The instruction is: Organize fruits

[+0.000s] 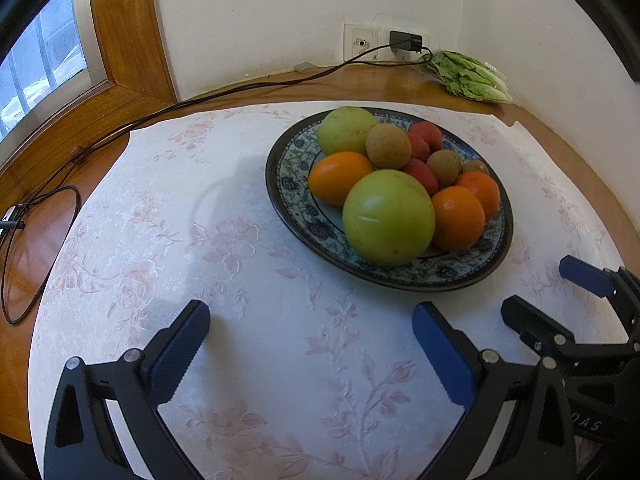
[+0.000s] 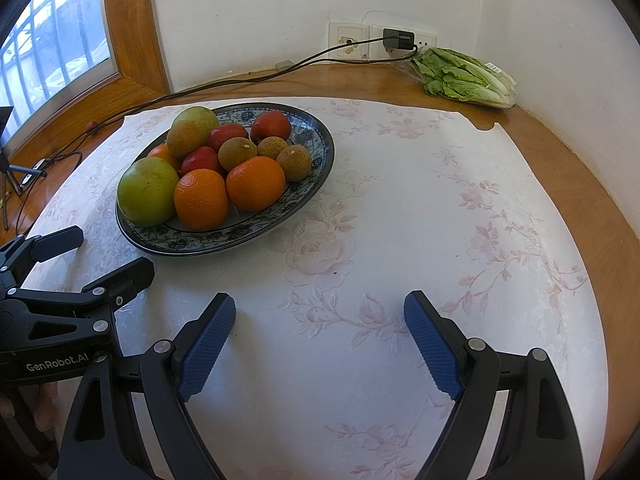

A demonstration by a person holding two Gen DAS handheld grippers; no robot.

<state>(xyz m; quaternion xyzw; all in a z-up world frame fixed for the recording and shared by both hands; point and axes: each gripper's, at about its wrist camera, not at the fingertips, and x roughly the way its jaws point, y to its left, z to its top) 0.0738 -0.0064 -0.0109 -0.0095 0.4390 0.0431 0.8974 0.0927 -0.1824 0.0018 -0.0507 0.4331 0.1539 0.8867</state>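
Note:
A patterned plate [image 1: 294,152] [image 2: 320,148] on the floral cloth holds several fruits: two green apples [image 1: 388,218] [image 2: 148,192], oranges [image 1: 458,218] [image 2: 200,200], small red fruits [image 1: 424,174] [image 2: 272,126] and brown longans [image 1: 388,146] [image 2: 294,162]. My left gripper [image 1: 312,334] is open and empty, low over the cloth in front of the plate. My right gripper [image 2: 320,320] is open and empty, right of the plate. Each gripper shows in the other's view: the right one [image 1: 560,300], the left one [image 2: 104,252].
A bagged lettuce [image 1: 472,78] [image 2: 468,76] lies in the back right corner by the wall. A charger [image 1: 406,42] sits in the wall socket and its black cable [image 1: 160,114] runs left along the wooden table. A wood-framed window [image 1: 48,60] is at the left.

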